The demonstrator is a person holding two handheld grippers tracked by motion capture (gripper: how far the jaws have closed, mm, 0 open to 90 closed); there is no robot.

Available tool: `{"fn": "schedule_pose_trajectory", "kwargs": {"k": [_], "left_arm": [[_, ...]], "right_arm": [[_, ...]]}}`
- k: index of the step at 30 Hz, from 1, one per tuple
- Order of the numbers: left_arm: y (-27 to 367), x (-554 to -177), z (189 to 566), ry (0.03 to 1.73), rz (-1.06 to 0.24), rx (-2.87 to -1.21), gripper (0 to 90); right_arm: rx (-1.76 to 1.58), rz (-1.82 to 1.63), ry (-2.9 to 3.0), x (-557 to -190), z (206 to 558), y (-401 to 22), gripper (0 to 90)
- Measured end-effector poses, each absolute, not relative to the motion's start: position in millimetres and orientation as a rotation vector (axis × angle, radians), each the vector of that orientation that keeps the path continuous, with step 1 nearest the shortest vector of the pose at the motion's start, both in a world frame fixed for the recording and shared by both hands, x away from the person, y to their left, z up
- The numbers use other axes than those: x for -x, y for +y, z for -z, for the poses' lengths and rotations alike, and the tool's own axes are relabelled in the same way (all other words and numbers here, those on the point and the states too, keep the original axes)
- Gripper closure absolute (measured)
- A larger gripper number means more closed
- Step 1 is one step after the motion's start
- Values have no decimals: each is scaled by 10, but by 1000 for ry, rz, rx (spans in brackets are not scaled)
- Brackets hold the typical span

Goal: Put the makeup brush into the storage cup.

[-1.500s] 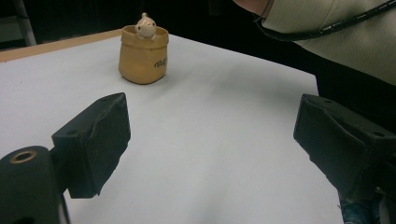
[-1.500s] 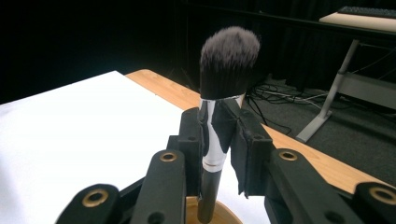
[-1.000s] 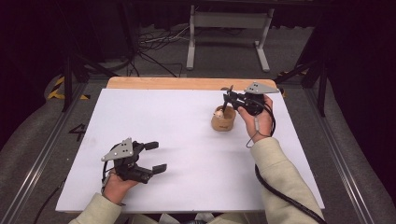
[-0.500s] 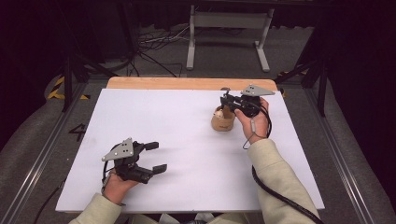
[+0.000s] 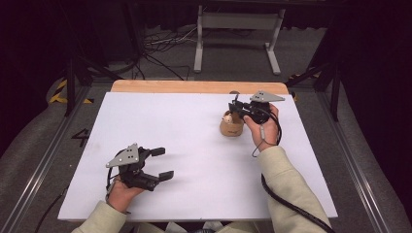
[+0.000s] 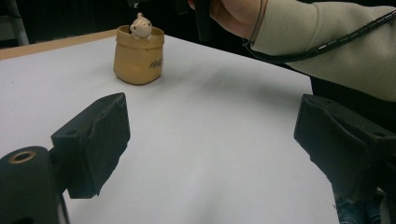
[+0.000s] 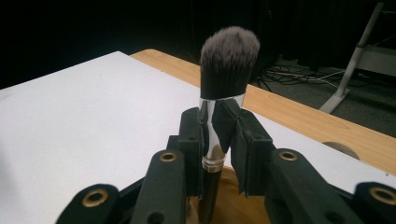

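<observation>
A tan pouch-shaped holder with a small pale figure at its rim stands at the back right of the white sheet. Directly above the holder, my right gripper is shut on the silver ferrule of a makeup brush, dark bristles pointing up. In the right gripper view the brush handle runs down toward the holder. At the front left, my left gripper rests low over the sheet, jaws wide apart with nothing between them. Its view looks across at the holder.
A strip of wooden tabletop shows beyond the sheet's far edge. Behind the table on the floor are a white stand and loose cables. Metal rails run along both sides of the table.
</observation>
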State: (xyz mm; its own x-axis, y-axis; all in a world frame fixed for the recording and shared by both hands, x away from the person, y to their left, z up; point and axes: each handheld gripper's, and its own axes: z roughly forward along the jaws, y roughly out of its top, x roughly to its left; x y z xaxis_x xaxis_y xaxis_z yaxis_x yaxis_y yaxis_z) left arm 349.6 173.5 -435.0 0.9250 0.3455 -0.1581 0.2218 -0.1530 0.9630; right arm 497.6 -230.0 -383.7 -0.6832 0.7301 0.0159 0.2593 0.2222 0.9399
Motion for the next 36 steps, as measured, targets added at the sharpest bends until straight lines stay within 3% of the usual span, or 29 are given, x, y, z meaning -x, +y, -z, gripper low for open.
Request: {"fn": "schedule_pose_trajectory", "kwargs": {"k": [11, 22, 36], "left_arm": [[1725, -3505, 4348, 428, -112, -1738, 114], [1736, -3509, 4341, 430, -110, -1736, 113], [1784, -3479, 4295, 431, -130, -1727, 106]], "right_arm": [[-924, -1470, 2069, -4968, 3861, -2317, 735], [-972, -1502, 1965, -4916, 3782, -2455, 302], [-817, -1476, 1922, -4602, 3544, -2654, 96]]}}
